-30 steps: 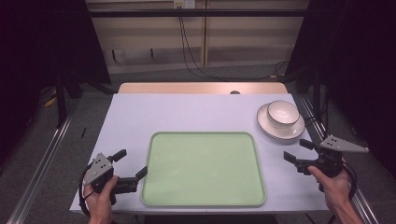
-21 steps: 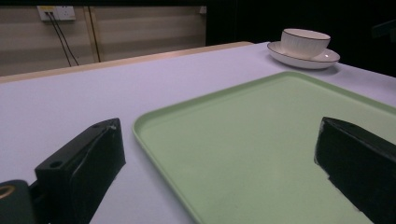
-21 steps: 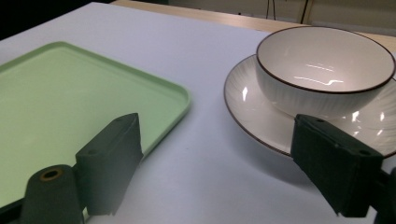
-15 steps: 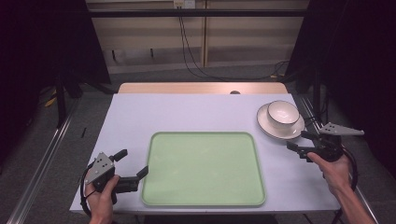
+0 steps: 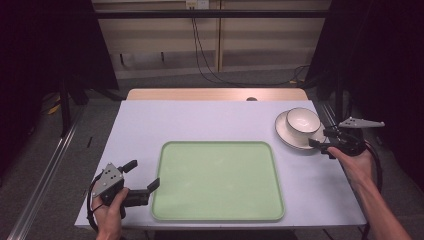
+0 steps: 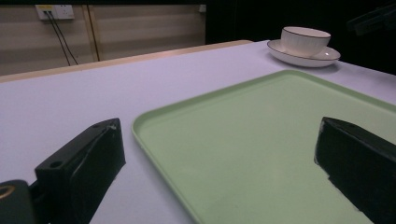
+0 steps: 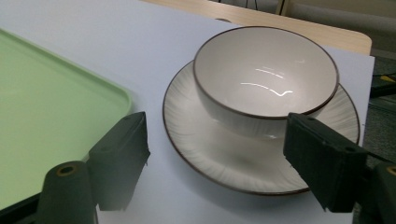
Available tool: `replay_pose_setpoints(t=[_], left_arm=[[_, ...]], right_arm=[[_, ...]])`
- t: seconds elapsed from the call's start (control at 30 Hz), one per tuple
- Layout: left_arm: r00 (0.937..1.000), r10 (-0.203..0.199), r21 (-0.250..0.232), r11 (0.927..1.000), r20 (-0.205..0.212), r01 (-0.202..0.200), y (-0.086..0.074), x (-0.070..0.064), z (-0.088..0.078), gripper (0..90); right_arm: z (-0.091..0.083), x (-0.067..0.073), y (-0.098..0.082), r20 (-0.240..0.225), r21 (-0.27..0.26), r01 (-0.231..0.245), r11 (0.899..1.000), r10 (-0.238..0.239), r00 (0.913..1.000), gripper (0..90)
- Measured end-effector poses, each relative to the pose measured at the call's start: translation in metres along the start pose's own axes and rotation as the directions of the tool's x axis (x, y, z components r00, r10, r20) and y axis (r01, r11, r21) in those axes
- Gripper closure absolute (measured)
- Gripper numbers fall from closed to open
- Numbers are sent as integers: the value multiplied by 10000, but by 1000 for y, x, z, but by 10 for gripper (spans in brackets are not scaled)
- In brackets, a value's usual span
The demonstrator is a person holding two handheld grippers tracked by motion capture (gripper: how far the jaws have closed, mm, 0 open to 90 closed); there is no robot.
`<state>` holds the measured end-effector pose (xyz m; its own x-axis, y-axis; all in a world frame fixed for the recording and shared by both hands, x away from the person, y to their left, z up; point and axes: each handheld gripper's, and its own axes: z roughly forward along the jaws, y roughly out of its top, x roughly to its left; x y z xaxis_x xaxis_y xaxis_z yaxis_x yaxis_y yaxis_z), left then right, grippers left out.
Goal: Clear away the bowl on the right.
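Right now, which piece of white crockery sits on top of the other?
The brown-rimmed white bowl sits on the flat white ribbed plate, which rests directly on the table.

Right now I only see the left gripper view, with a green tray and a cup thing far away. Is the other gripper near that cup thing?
Observer: Yes. In the high view the right gripper sits at the edge of the plate, not holding it.
Operator: Is the cup thing really a cup?
Observer: It's a bowl standing on the plate; the right gripper view looks inside it, and it's empty.
Operator: Is that gripper open?
Observer: Yes, open. Its jaws have just been closing a little, one on each side of the plate's near rim, nothing pinched.
Operator: Where's my gripper?
Observer: The left gripper is at the tray's near left corner, open too.
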<state>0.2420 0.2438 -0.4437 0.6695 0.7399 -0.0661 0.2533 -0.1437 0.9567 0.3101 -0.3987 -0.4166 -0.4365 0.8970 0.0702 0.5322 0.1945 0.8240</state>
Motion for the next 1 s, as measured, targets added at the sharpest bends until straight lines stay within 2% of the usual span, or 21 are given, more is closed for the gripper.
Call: replay_pose_setpoints(t=[0.03, 0.1, 0.17, 0.2, 0.37, 0.47, 0.5, 0.53, 0.57, 0.6, 0.63, 0.7, 0.83, 0.93, 1.0], left_arm=[[10000, 0, 0, 10000, 0, 0, 0, 0, 0, 17], [10000, -30, -29, 10000, -48, 29, 0, 1, -1, 17], [10000, -31, -34, 10000, -40, 31, 0, 0, -1, 17], [10000, -22, -44, 10000, 34, 22, 0, 0, -1, 17], [10000, -40, -27, 10000, -38, 40, 0, 1, -1, 17], [10000, -20, -18, 10000, -37, 20, 0, 1, -1, 17], [10000, -30, -16, 10000, -29, 30, 0, 1, -1, 17], [10000, -30, -16, 10000, -29, 30, 0, 1, -1, 17], [10000, -47, -13, 10000, -22, 47, 0, 1, -1, 17], [10000, -47, -13, 10000, -22, 47, 0, 1, -1, 17], [10000, -9, -2, 10000, -31, 9, 0, 1, -1, 17], [10000, -27, -6, 10000, -18, 27, 0, 1, -1, 17], [10000, -42, 7, 10000, -2, 42, 0, 1, 0, 17], [10000, 8, 19, 10000, -14, -8, 0, 1, 0, 17], [10000, -51, 6, 10000, -11, 51, 0, 1, 0, 17]], right_arm=[[0, 0, 0, 0, 0, 0, 10000, 0, 10000, 219], [5, -6, 7, 258, 324, 246, 9992, -255, 9993, 221], [7, -9, 9, 252, 244, 133, 9996, -139, 9996, 220], [9, -12, 11, 161, 95, -86, 9999, 85, 9998, 218], [24, -20, 28, 328, 578, 204, 9981, -223, 9992, 241], [27, -23, 34, 340, 594, 155, 9981, -176, 9993, 253], [32, -26, 38, 426, 811, 81, 9967, -116, 9990, 269], [32, -26, 38, 426, 811, 81, 9967, -116, 9990, 269], [36, -30, 40, 564, 1102, -108, 9939, 46, 9984, 293], [36, -30, 40, 564, 1102, -108, 9939, 46, 9984, 293], [38, -33, 40, 756, 1135, -140, 9934, 54, 9971, 296], [41, -37, 41, 942, 1319, -400, 9905, 277, 9952, 297], [49, -49, 42, 1378, 1728, -528, 9835, 290, 9900, 295], [51, -51, 42, 1401, 1825, -673, 9809, 418, 9893, 291], [55, -55, 41, 1449, 2103, -791, 9744, 490, 9882, 290]])
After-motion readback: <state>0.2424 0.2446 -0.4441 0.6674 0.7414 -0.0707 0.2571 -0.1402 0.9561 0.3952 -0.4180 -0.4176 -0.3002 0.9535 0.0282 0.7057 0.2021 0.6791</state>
